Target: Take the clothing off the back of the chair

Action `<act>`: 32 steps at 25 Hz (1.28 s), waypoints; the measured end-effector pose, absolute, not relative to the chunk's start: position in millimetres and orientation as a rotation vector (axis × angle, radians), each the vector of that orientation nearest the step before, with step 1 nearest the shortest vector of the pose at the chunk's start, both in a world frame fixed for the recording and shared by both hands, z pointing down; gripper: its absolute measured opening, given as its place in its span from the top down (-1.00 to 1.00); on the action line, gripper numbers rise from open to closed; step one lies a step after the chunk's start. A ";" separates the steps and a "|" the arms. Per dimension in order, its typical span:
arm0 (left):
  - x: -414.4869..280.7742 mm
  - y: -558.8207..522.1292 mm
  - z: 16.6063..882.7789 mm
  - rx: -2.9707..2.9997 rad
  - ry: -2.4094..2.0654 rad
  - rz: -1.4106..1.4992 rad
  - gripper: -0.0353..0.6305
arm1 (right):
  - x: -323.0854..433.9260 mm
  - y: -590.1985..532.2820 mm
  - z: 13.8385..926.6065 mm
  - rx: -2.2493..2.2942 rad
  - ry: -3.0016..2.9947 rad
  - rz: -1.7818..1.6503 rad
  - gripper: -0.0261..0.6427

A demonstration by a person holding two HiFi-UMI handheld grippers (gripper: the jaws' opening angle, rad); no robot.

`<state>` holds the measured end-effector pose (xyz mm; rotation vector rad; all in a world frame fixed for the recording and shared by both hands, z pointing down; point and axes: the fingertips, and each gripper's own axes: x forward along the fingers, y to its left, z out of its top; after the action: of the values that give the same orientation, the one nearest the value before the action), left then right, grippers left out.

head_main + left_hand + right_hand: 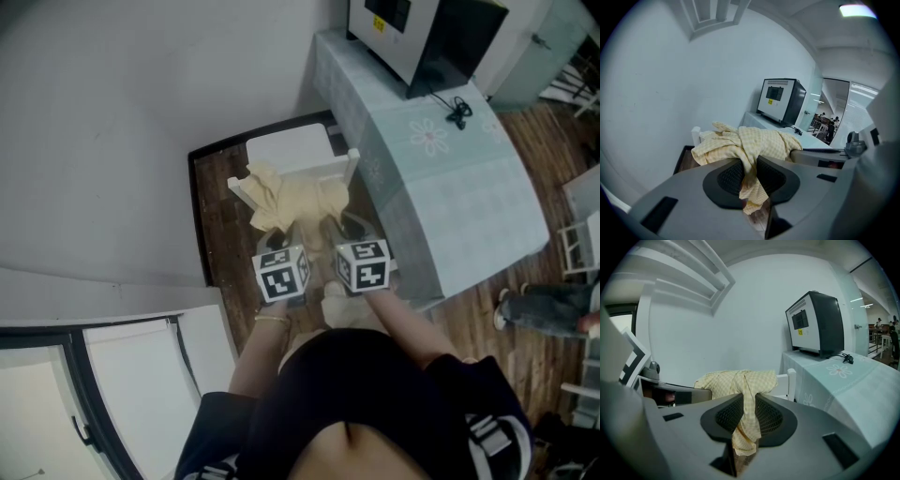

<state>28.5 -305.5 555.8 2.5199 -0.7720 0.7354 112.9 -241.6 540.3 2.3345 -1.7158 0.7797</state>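
Clothing (292, 202) of yellow checked cloth is gripped at two places, one fold pinched between the jaws of the left gripper (278, 241) and another between the jaws of the right gripper (343, 229). In each gripper view the jaws are seen drawn narrow onto the cloth (757, 140) (743, 380), with a short end hanging below the pads and the bulk bunched just ahead of the fingertips. The garment's long axis is laid crosswise to both grippers, from the left gripper's side to the right gripper's side, and it is crumpled rather than spread flat. It is found at the back of a white chair (292, 148), directly beyond the jaws; whether it rests on the rail cannot be told. One post of the chair back is seen left of the cloth from the left gripper (696, 135) and right of it from the right gripper (791, 380). Further out, to the right of the right gripper, a table (469, 202) covered with a pale green cloth is set against the wall, and a grey box-shaped appliance (427, 37) is placed on it.
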 end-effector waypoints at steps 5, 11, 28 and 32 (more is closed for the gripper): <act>14.2 -290.2 549.6 2.530 -0.750 0.723 0.66 | 97.6 -223.5 536.5 2.351 -1.704 0.780 0.67; -4.3 -273.5 543.6 2.534 -0.729 0.701 0.66 | 79.2 -207.4 528.9 2.366 -1.707 0.758 0.67; -59.2 -223.3 537.5 2.532 -0.691 0.684 0.66 | 22.8 -155.4 519.7 2.372 -1.696 0.749 0.67; -71.9 -211.2 536.8 2.533 -0.687 0.689 0.66 | 10.8 -144.3 518.0 2.374 -1.702 0.743 0.67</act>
<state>-71.9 -211.2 536.8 2.5326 -0.6875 0.6888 10.8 -144.3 518.0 2.3739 -1.7023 0.7434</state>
